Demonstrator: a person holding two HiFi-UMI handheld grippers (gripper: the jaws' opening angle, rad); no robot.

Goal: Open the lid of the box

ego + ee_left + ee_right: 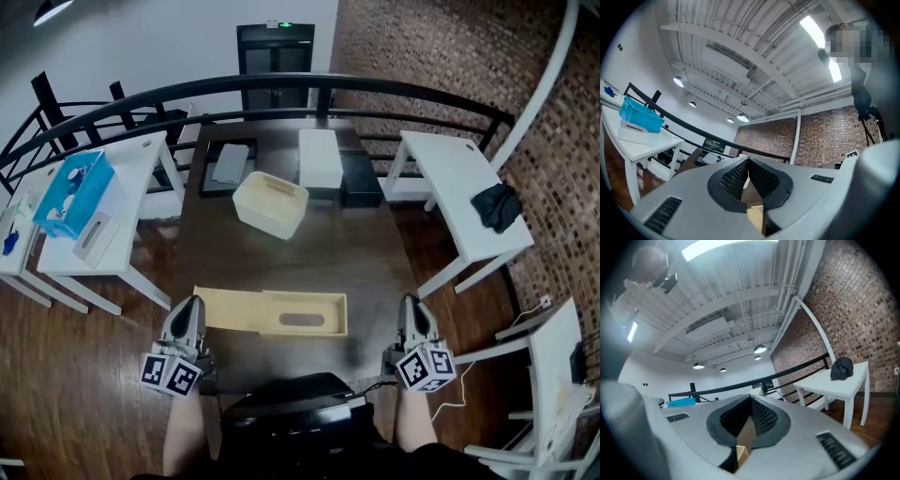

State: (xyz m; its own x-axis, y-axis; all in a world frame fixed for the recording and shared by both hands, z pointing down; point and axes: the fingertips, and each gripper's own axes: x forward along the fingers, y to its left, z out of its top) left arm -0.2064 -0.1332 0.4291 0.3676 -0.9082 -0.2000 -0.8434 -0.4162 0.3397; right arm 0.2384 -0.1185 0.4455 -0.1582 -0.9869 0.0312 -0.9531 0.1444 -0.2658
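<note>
On the dark table [281, 262] lies a flat, pale wooden box [272, 312]. The left gripper [191, 307] and right gripper [411, 307] sit at its ends, jaws pressed together.

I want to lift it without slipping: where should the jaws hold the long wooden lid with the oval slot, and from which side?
Probably at the oval slot: the wooden lid lies flat on the dark table, so its edges offer little. Come from above on the near side, one jaw in the slot, the other over the near long edge.
</note>
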